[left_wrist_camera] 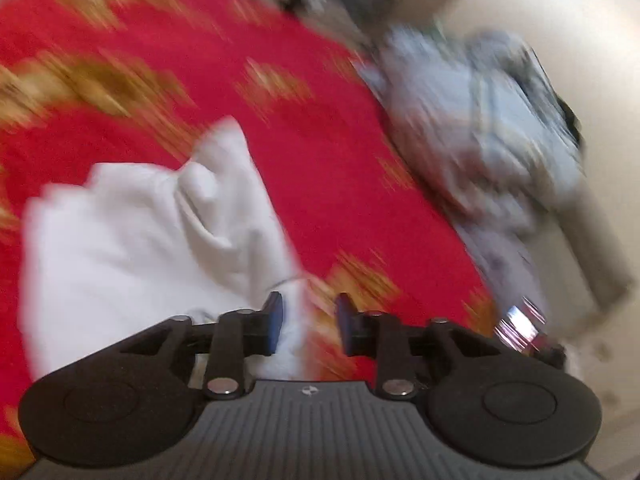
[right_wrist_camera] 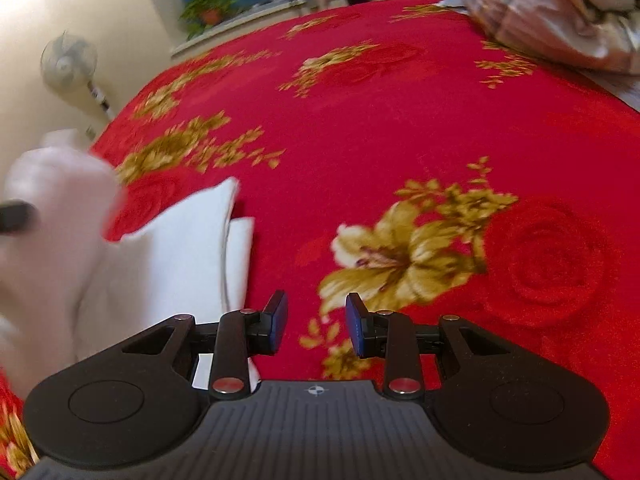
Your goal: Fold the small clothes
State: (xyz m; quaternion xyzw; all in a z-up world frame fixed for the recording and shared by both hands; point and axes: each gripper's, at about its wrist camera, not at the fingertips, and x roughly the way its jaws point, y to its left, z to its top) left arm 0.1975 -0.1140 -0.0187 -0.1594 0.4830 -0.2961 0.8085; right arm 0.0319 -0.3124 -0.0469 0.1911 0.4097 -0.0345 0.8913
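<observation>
A small white garment (left_wrist_camera: 140,240) lies rumpled on the red flowered bedspread (left_wrist_camera: 320,140); the left wrist view is motion-blurred. My left gripper (left_wrist_camera: 309,320) is open just over the garment's right edge, holding nothing. In the right wrist view the same white garment (right_wrist_camera: 172,256) lies at the left, with part of it (right_wrist_camera: 60,184) raised and blurred next to a dark gripper tip (right_wrist_camera: 16,216) at the left edge. My right gripper (right_wrist_camera: 316,322) is open and empty over bare bedspread (right_wrist_camera: 400,120), just right of the garment.
A pile of grey-blue bedding (left_wrist_camera: 488,128) lies at the right side of the bed; it shows as a checked quilt (right_wrist_camera: 560,8) at top right. A standing fan (right_wrist_camera: 68,60), a potted plant (right_wrist_camera: 208,8) and a windowsill lie beyond the bed.
</observation>
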